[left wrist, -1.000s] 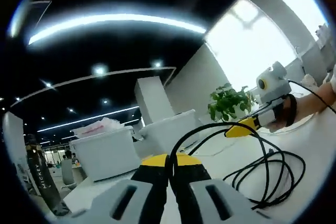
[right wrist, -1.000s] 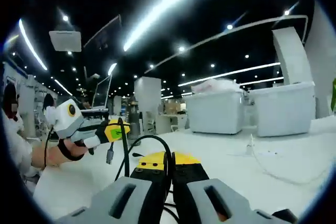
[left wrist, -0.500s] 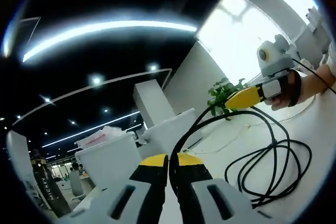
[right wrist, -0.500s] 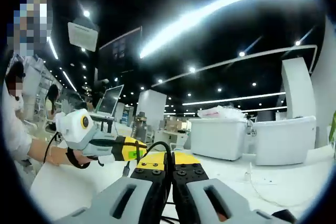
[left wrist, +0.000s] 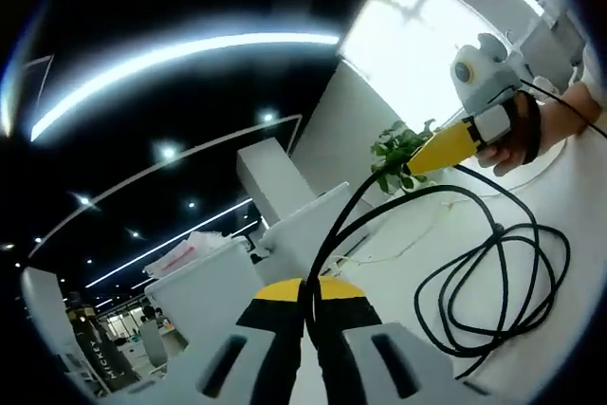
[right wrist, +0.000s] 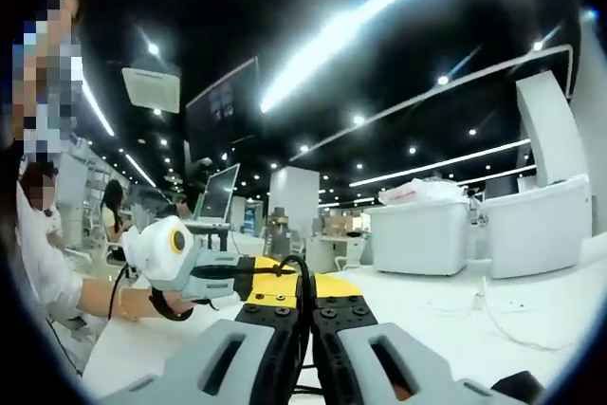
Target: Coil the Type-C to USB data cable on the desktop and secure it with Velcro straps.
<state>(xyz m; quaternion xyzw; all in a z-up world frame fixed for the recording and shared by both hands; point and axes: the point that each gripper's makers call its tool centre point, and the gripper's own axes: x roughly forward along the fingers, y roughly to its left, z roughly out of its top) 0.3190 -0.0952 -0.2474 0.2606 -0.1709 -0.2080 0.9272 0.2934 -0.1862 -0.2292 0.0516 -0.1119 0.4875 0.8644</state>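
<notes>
A black data cable [left wrist: 493,272] lies in loose loops on the white desktop [left wrist: 569,348] at the right of the left gripper view. One strand rises from the loops and runs down between the jaws of my left gripper [left wrist: 305,296], which is shut on it. Up at the right of that view the right gripper [left wrist: 446,147], held by a hand, has its yellow tips on the cable. In the right gripper view my right gripper [right wrist: 305,291] is shut on the black cable [right wrist: 302,277]. The left gripper [right wrist: 213,272] reaches in from the left just behind it.
White storage bins [left wrist: 204,296] stand on the far side of the desk, also seen as bins [right wrist: 425,234] in the right gripper view. A potted plant [left wrist: 396,154] stands near the window. A thin white cord [right wrist: 512,324] lies on the desk. A person [right wrist: 38,263] is at the left.
Both grippers have risen and drawn close together, each still holding the cable. The strand between them stands higher over the desk and the loops hang lower in the left view.
</notes>
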